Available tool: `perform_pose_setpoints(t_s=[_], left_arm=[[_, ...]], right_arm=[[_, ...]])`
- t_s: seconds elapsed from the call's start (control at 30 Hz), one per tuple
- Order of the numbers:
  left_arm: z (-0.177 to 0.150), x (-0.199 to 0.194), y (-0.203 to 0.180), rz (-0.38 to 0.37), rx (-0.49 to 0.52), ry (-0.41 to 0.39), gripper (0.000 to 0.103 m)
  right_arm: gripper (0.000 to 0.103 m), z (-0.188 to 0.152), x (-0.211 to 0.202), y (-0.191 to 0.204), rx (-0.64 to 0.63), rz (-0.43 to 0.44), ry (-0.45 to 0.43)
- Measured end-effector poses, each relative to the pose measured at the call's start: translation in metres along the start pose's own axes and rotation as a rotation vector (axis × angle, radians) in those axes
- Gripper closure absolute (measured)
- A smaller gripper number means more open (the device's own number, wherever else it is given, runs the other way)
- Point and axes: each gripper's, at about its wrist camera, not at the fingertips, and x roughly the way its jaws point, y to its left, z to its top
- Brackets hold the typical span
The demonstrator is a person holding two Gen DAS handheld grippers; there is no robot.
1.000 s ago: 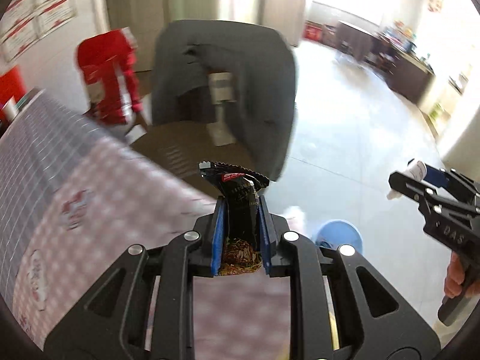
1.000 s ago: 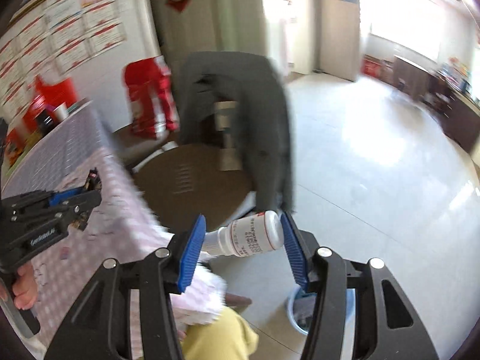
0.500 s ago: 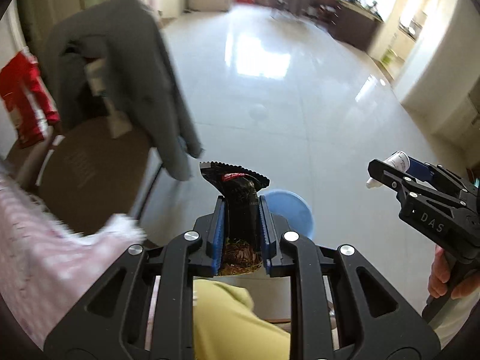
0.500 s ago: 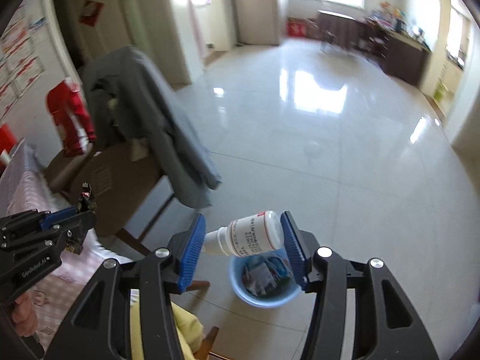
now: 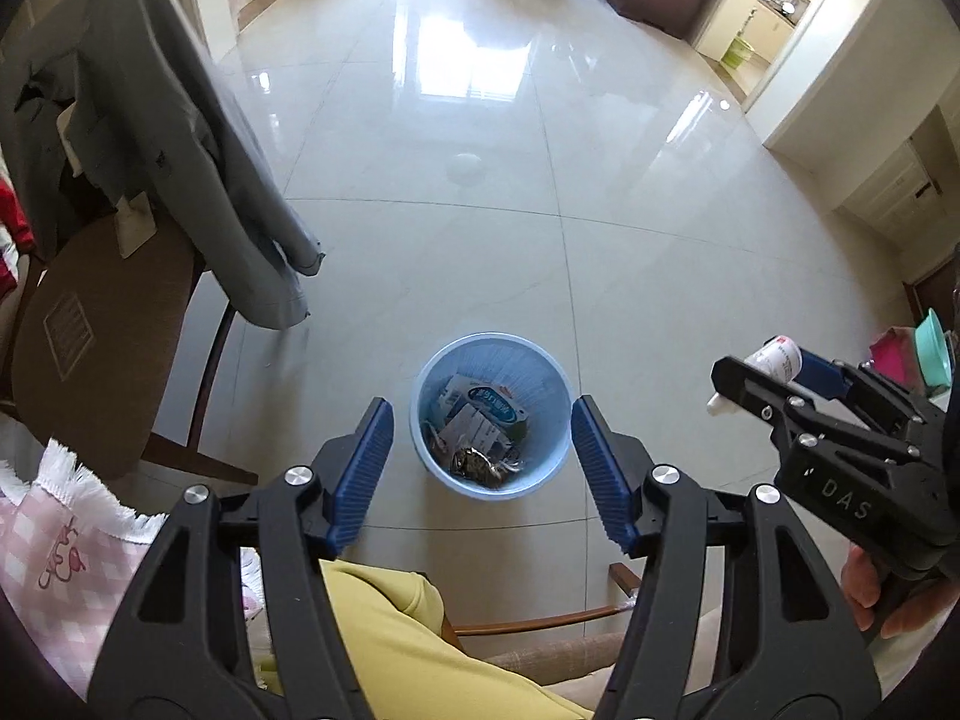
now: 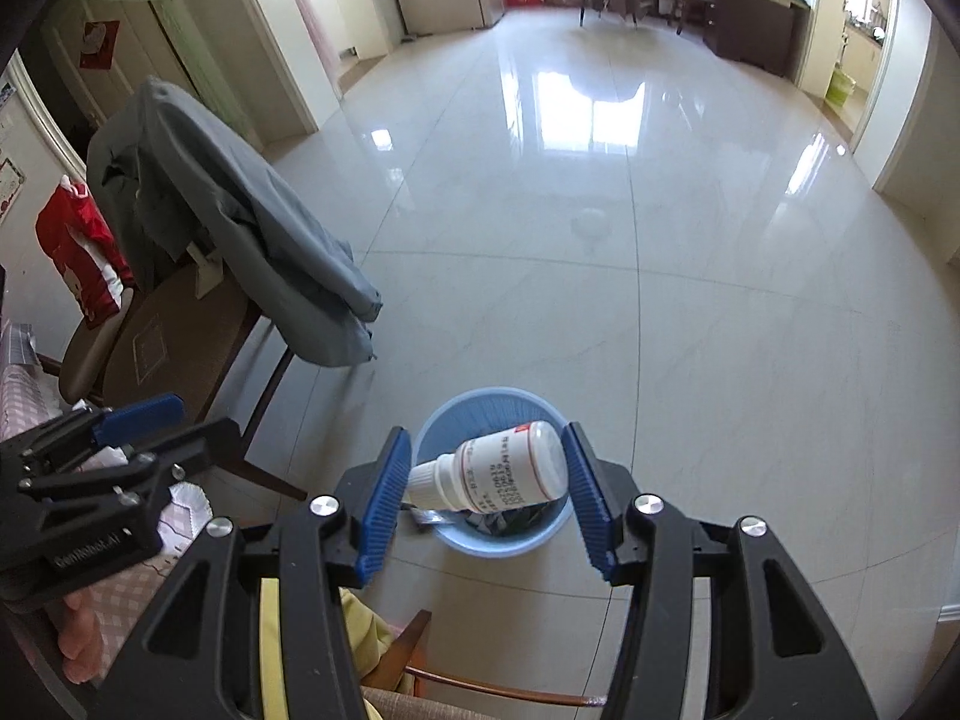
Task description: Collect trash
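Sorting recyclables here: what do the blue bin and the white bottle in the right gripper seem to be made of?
The blue bin looks like moulded plastic: thin ribbed wall, even pale-blue colour, dull sheen. The white bottle also looks plastic: opaque white body and cap, smooth and slightly glossy, with a printed label, probably paper or film. It lies sideways between the jaws of the right gripper.

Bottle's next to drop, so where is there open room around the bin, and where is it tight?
Bare floor lies beyond and to the right of the bin. Left is crowded: a chair with a coat. The near side is crowded too. The right gripper holds the bottle above the bin; the left gripper is open.
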Motion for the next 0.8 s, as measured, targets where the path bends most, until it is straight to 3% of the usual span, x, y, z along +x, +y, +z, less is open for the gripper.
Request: perform_pose_setpoints(t_s=[0.17,0.2,0.27,0.67,0.8], left_arm=[[-0.006,-0.008,0.015,0.038,-0.031,-0.003,0.042],[-0.007,-0.010,0.017,0.041,-0.036,-0.004,0.042],[-0.010,-0.014,0.021,0.047,-0.047,-0.011,0.042],[-0.037,-0.057,0.024,0.083,-0.064,-0.092,0.039],[-0.056,-0.084,0.020,0.123,-0.081,-0.157,0.038]], right_arm=[[0.049,0.001,0.014,0.018,-0.054,-0.013,0.076],[0.038,0.003,0.017,0.022,-0.071,-0.018,0.091],[0.030,0.004,0.019,0.029,-0.083,-0.036,0.115],[0.030,-0.011,-0.024,0.038,-0.116,-0.031,0.008],[0.030,-0.023,-0.050,0.044,-0.120,0.029,-0.050]])
